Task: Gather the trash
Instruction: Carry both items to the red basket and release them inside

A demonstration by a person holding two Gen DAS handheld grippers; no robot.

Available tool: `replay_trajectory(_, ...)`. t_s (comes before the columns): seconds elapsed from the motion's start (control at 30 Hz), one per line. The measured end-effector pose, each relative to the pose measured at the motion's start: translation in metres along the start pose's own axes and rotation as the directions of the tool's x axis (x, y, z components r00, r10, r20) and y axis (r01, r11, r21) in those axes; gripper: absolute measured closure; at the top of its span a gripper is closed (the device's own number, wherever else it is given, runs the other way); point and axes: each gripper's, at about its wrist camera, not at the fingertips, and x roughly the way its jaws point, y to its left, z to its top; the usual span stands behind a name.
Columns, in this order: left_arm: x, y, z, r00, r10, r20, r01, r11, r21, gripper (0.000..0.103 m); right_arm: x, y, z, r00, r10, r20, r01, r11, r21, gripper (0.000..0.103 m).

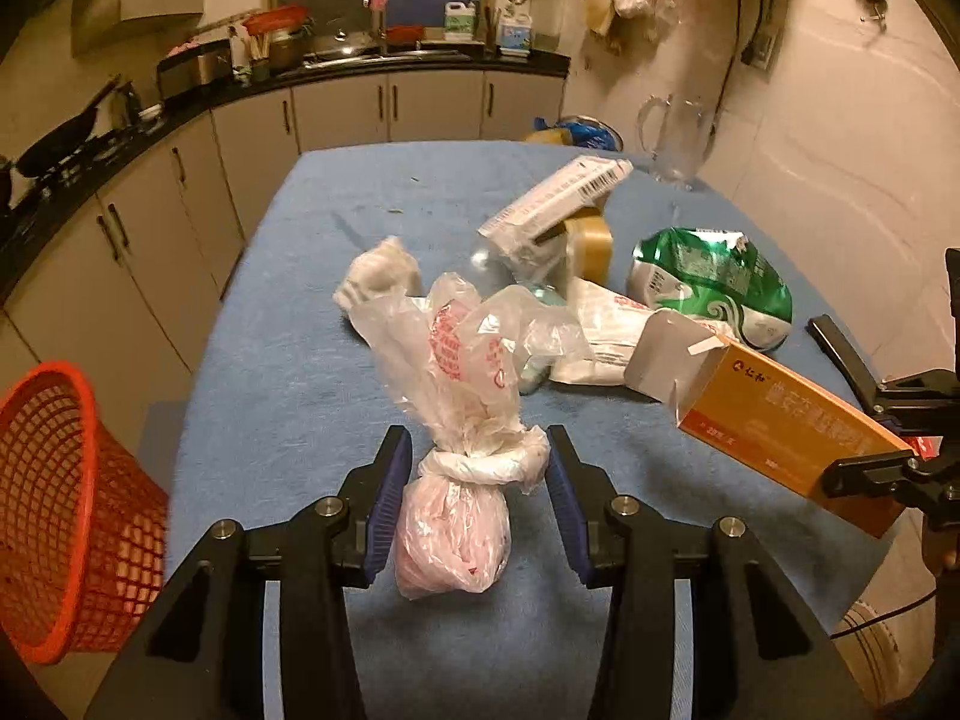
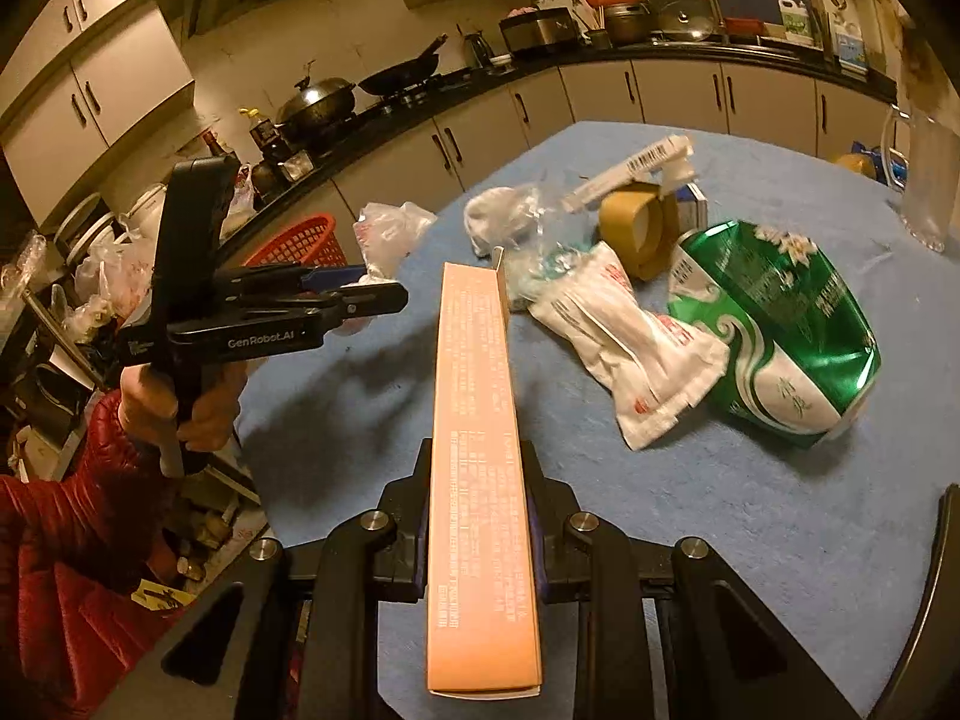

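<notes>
My right gripper (image 2: 480, 474) pinches the orange carton (image 2: 474, 450) between both pads, near the carton's rear end. The carton's long axis runs straight forward along my fingers, and its open flap end (image 1: 666, 354) points away from me toward the heap of trash, held above the blue table cover (image 2: 750, 510). My left gripper (image 1: 477, 468) stands spread, its blue pads (image 1: 390, 504) either side of the knotted plastic bag (image 1: 456, 498) with a gap visible on both sides. The bag lies on the cover with its full, rounded end toward me and its loose printed neck pointing away, its long axis in line with my fingers. Beyond it lie a crumpled tissue wad (image 1: 378, 276), a white paper pouch (image 2: 630, 348), a green foil packet (image 2: 780, 324), a roll of brown tape (image 2: 639, 228) and a long white barcoded box (image 1: 558, 198) propped on the tape. A red mesh basket (image 1: 66, 510) stands beside the table, at my left.
</notes>
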Motion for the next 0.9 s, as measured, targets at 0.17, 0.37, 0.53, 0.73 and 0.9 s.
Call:
replay_trajectory(0.17,-0.019,0.016,-0.005,1.000,0.015,0.020,-0.014,0.999,-0.032,0.059,0.005,0.013,0.011,0.999,0.036,0.006,-0.036,0.999,-0.007,0.077)
replay_trajectory(0.37,-0.067,0.059,-0.007,0.994,0.072,0.082,-0.064,0.993,-0.101,0.059,0.016,0.050,0.038,0.993,0.113,0.017,-0.112,0.992,-0.062,0.077)
replay_trajectory(0.53,-0.104,0.109,-0.013,0.981,0.166,0.100,-0.148,0.974,-0.172,0.059,0.038,0.088,0.065,0.984,0.179,-0.010,-0.179,0.978,-0.111,0.077)
replay_trajectory(0.73,-0.131,0.170,-0.032,0.965,0.252,0.073,-0.224,0.936,-0.271,0.059,0.080,0.136,0.097,0.964,0.258,-0.059,-0.263,0.958,-0.117,0.077)
replay_trajectory(0.9,-0.127,0.210,-0.049,0.961,0.278,-0.001,-0.262,0.906,-0.332,0.059,0.121,0.170,0.123,0.948,0.296,-0.121,-0.306,0.948,-0.082,0.077)
